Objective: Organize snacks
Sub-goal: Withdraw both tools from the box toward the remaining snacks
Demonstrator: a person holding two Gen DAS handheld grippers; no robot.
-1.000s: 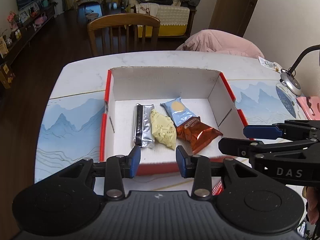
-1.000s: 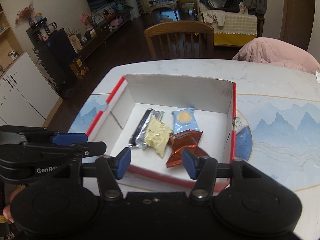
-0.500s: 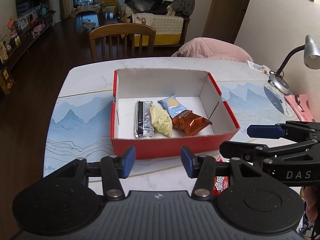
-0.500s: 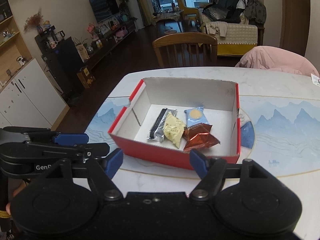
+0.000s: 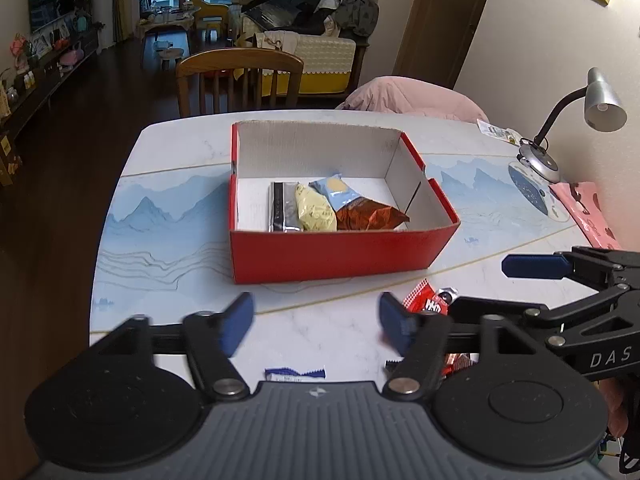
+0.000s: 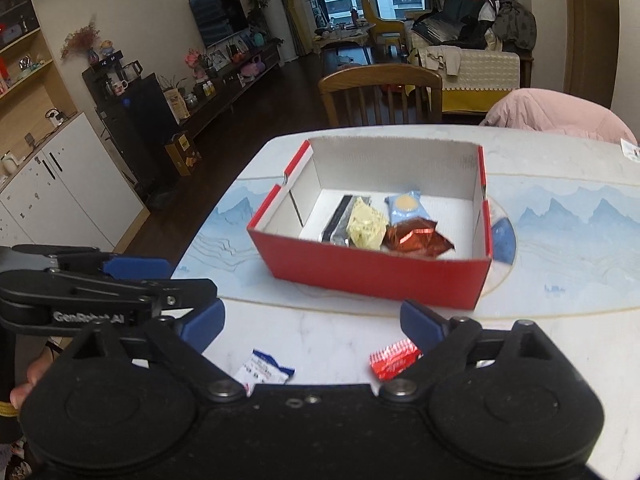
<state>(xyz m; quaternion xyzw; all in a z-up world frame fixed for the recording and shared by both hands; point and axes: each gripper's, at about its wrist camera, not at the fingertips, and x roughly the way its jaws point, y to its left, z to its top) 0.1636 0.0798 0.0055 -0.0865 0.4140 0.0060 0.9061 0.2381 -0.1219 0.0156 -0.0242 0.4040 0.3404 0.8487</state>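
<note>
A red cardboard box [image 5: 340, 254] [image 6: 376, 274] stands on the table and holds several snacks: a silver-black bar [image 5: 282, 210], a pale yellow packet [image 5: 314, 212] [image 6: 366, 226], a light blue packet [image 5: 338, 192] [image 6: 406, 208] and a copper packet [image 5: 370, 216] [image 6: 416, 238]. On the table in front of the box lie a red packet [image 5: 424, 302] [image 6: 394, 360] and a blue-white packet [image 5: 294, 374] [image 6: 262, 370]. My left gripper [image 5: 316, 320] and right gripper [image 6: 312, 322] are both open and empty, held above the table short of the box.
The table [image 5: 168, 216] has a blue mountain print. A desk lamp [image 5: 600, 100] and a pink sheet [image 5: 588, 212] are at the right. A wooden chair [image 5: 240, 76] and a pink cushion [image 5: 408, 94] stand behind the table.
Both grippers have pulled back from over the box toward the near edge and opened wider. The red and blue-white packets on the table have come into view.
</note>
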